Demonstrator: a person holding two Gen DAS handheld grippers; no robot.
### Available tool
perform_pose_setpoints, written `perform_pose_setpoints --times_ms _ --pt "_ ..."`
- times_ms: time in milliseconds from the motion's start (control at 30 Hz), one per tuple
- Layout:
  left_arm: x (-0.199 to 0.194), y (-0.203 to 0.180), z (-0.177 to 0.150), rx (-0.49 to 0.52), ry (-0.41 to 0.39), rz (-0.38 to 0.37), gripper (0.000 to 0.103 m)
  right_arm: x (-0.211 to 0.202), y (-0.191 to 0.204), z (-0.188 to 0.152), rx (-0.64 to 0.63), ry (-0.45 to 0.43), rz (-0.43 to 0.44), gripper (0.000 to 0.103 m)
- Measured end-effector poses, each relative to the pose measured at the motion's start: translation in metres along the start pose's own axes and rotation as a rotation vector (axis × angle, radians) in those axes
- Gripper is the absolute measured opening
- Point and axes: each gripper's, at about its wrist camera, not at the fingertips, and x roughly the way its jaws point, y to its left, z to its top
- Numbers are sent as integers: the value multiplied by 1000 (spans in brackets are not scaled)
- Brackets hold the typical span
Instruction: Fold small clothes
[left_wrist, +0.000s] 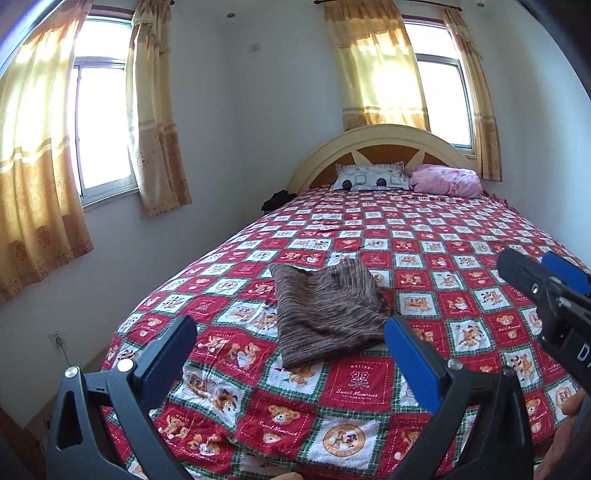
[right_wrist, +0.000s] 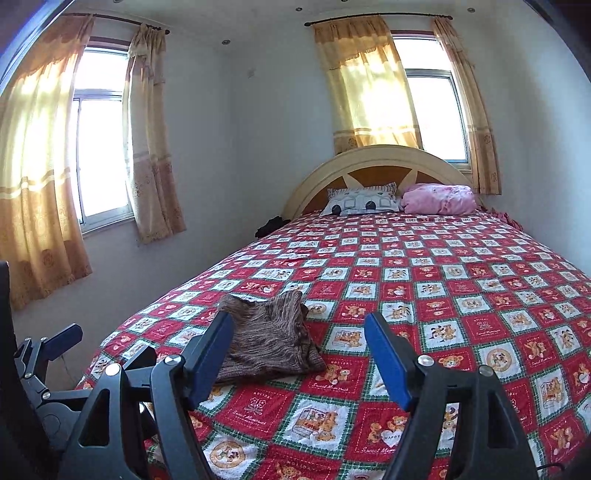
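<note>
A folded brown garment (left_wrist: 325, 310) is laid on the bed (left_wrist: 424, 258). The left hand-held gripper (left_wrist: 291, 339) and the right hand-held gripper (right_wrist: 299, 339) are held apart above it, with nothing gripped.
</note>
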Motion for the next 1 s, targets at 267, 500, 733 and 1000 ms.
perform_pose_setpoints --times_ms 267,500,733,1000 --pt "-3 0 1 3 -7 1 103 -3 -4 -1 5 -3 -10 74" --pt "-2 1 2 11 0 0 103 -3 -9 -4 19 0 -20 74" --pt "1 -1 3 44 -6 19 103 -2 -11 -6 16 9 -24 74" --pt "7 -2 3 57 5 22 103 1 -16 -8 39 27 -32 74"
